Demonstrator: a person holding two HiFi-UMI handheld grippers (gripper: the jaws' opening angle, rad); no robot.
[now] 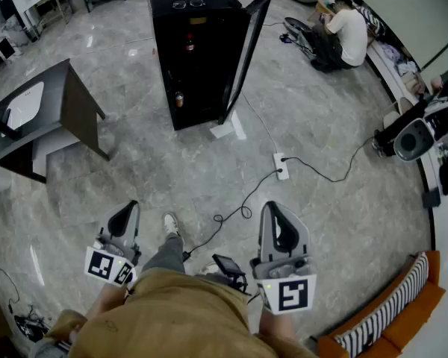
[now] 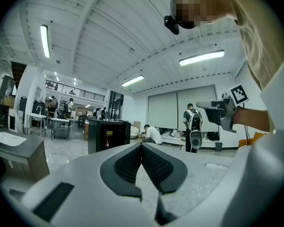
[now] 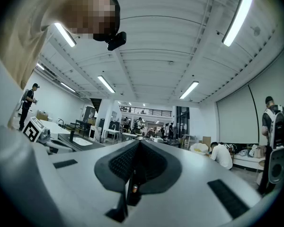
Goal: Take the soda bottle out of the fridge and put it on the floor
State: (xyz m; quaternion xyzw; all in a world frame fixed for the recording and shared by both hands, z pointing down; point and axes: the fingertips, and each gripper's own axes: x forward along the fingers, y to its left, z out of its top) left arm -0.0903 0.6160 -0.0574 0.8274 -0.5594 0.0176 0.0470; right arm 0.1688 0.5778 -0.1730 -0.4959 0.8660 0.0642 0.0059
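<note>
A black fridge (image 1: pixel 198 51) stands far ahead on the marble floor with its door (image 1: pixel 243 54) swung open to the right. On an upper shelf is a dark soda bottle (image 1: pixel 189 43) with a red label. A small orange item (image 1: pixel 179 99) sits lower down. In the left gripper view the fridge (image 2: pixel 106 136) is distant, and the bottle (image 2: pixel 107 143) shows as a red spot. My left gripper (image 1: pixel 129 206) and right gripper (image 1: pixel 272 206) are held low beside my legs, both shut and empty. Each gripper's own view shows its pads meeting: the left gripper (image 2: pixel 141 145) and the right gripper (image 3: pixel 139 142).
A grey table with a sink (image 1: pixel 37 110) stands at the left. A power strip (image 1: pixel 281 166) and its cable lie on the floor between me and the fridge. A person (image 1: pixel 347 32) sits at the back right. A striped orange sofa (image 1: pixel 403 304) is at the lower right.
</note>
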